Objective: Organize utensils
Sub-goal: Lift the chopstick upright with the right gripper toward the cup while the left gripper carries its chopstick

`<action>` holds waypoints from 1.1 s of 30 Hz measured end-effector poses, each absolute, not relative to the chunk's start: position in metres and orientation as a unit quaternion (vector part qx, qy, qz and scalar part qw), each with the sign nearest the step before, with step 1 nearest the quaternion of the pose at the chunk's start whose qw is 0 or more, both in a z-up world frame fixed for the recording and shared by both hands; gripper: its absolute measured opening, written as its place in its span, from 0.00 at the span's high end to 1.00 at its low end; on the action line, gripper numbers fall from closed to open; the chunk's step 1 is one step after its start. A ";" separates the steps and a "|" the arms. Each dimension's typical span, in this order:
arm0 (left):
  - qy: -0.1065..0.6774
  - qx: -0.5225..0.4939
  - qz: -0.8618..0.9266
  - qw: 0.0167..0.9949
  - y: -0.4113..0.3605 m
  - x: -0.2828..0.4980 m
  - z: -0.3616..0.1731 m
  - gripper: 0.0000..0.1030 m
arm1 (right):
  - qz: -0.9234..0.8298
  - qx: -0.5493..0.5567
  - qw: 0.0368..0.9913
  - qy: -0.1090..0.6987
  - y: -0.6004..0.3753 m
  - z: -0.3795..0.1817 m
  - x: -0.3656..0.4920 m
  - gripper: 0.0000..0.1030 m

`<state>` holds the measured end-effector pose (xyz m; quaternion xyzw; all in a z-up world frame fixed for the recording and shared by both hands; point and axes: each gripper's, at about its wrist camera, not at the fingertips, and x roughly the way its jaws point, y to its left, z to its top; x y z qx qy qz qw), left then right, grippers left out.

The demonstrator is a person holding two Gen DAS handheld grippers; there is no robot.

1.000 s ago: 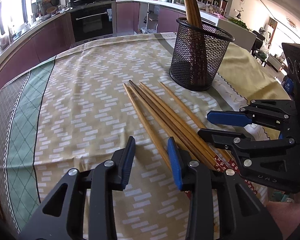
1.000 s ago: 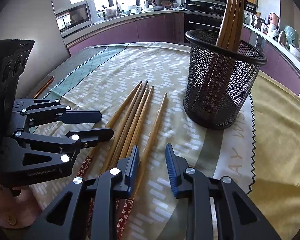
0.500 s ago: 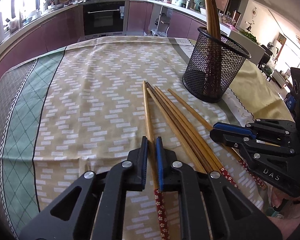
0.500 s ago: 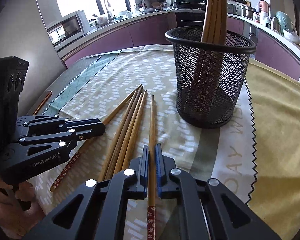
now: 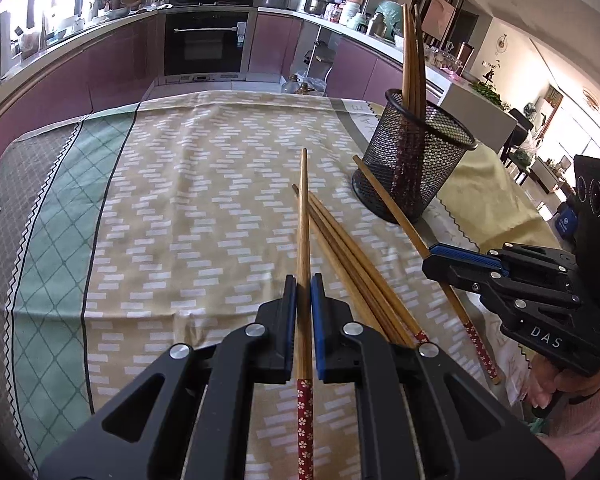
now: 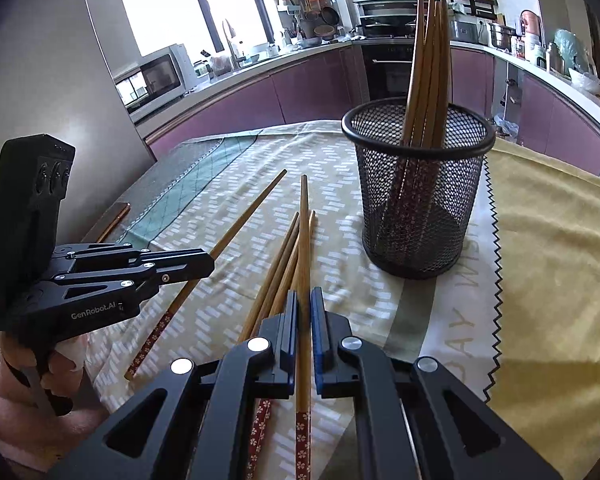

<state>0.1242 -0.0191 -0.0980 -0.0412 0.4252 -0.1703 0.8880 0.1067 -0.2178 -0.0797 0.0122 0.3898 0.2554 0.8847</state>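
**Ann:** Chopsticks everywhere! The left gripper has its jaws clamped on 1 chopstick, lifted over the loose bundle lying mid-table.

**Ben:** And the right gripper is pinched tight on another chopstick, its tip aimed toward the mesh holder.

**Ann:** That black holder stands near the table's far right edge with several chopsticks upright inside.

**Ben:** Any writing? "GenRobot.AI" is printed on the left gripper's side in the right view, and "DAS" shows on the right gripper in the left view. The cloth carries letters too; I can read "DAY".

**Ann:** Underneath, a patterned tablecloth, beige with white dashes and a green diamond band, plus a yellow cloth at the right edge.

**Ben:** Behind it, a kitchen with purple cabinets, a black oven and a microwave.
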 end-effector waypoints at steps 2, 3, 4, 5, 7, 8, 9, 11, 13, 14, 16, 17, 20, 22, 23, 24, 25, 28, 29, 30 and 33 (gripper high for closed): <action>0.417 -0.046 -0.182 0.890 -0.018 0.122 -0.090 0.92 | 0.258 0.016 0.888 0.381 -0.221 -0.072 0.105 0.94; 0.412 -0.049 -0.188 0.890 -0.018 0.121 -0.085 0.92 | 0.259 0.018 0.890 0.376 -0.223 -0.069 0.104 0.94; 0.407 -0.051 -0.193 0.891 -0.018 0.120 -0.080 0.92 | 0.259 0.020 0.892 0.370 -0.226 -0.065 0.103 0.94; 0.402 -0.052 -0.198 0.892 -0.018 0.118 -0.075 0.92 | 0.259 0.024 0.894 0.366 -0.227 -0.062 0.102 0.94; 0.391 -0.055 -0.208 0.895 -0.018 0.115 -0.064 0.92 | 0.261 0.032 0.896 0.358 -0.232 -0.056 0.102 0.94; 0.386 -0.057 -0.214 0.896 -0.017 0.114 -0.059 0.92 | 0.261 0.036 0.897 0.354 -0.235 -0.053 0.101 0.94; 0.381 -0.060 -0.220 0.896 -0.017 0.113 -0.053 0.92 | 0.260 0.039 0.899 0.349 -0.238 -0.051 0.101 0.94; 0.371 -0.064 -0.230 0.898 -0.016 0.110 -0.043 0.92 | 0.261 0.042 0.902 0.341 -0.241 -0.047 0.101 0.94; 0.360 -0.070 -0.239 0.899 -0.014 0.109 -0.034 0.93 | 0.261 0.046 0.905 0.333 -0.244 -0.042 0.100 0.94; 0.356 -0.072 -0.243 0.900 -0.013 0.108 -0.029 0.93 | 0.260 0.048 0.907 0.329 -0.245 -0.040 0.101 0.94; 0.345 -0.073 -0.249 0.902 -0.014 0.107 -0.021 0.93 | 0.258 0.049 0.910 0.321 -0.248 -0.035 0.101 0.94; 0.340 -0.073 -0.251 0.903 -0.014 0.106 -0.017 0.93 | 0.258 0.050 0.912 0.315 -0.250 -0.032 0.101 0.94; 0.325 -0.072 -0.256 0.907 -0.015 0.105 -0.005 0.93 | 0.256 0.052 0.917 0.300 -0.255 -0.023 0.103 0.94; 0.316 -0.073 -0.260 0.910 -0.017 0.105 0.003 0.93 | 0.254 0.054 0.921 0.291 -0.258 -0.017 0.105 0.94; 0.311 -0.073 -0.260 0.911 -0.017 0.106 0.007 0.93 | 0.253 0.055 0.923 0.287 -0.260 -0.015 0.105 0.94; 0.307 -0.073 -0.260 0.913 -0.018 0.107 0.010 0.93 | 0.251 0.055 0.924 0.281 -0.262 -0.011 0.106 0.94; 0.302 -0.074 -0.261 0.914 -0.019 0.108 0.014 0.93 | 0.252 0.057 0.926 0.277 -0.265 -0.007 0.107 0.94; 0.290 -0.075 -0.263 0.917 -0.023 0.115 0.025 0.93 | 0.249 0.057 0.931 0.260 -0.269 0.003 0.109 0.94; 0.285 -0.074 -0.264 0.918 -0.025 0.117 0.029 0.93 | 0.250 0.057 0.932 0.255 -0.270 0.009 0.110 0.94; 0.280 -0.073 -0.265 0.920 -0.028 0.119 0.033 0.93 | 0.251 0.057 0.933 0.250 -0.271 0.013 0.111 0.94; 0.266 -0.066 -0.267 0.924 -0.036 0.123 0.046 0.93 | 0.252 0.055 0.937 0.234 -0.274 0.026 0.115 0.94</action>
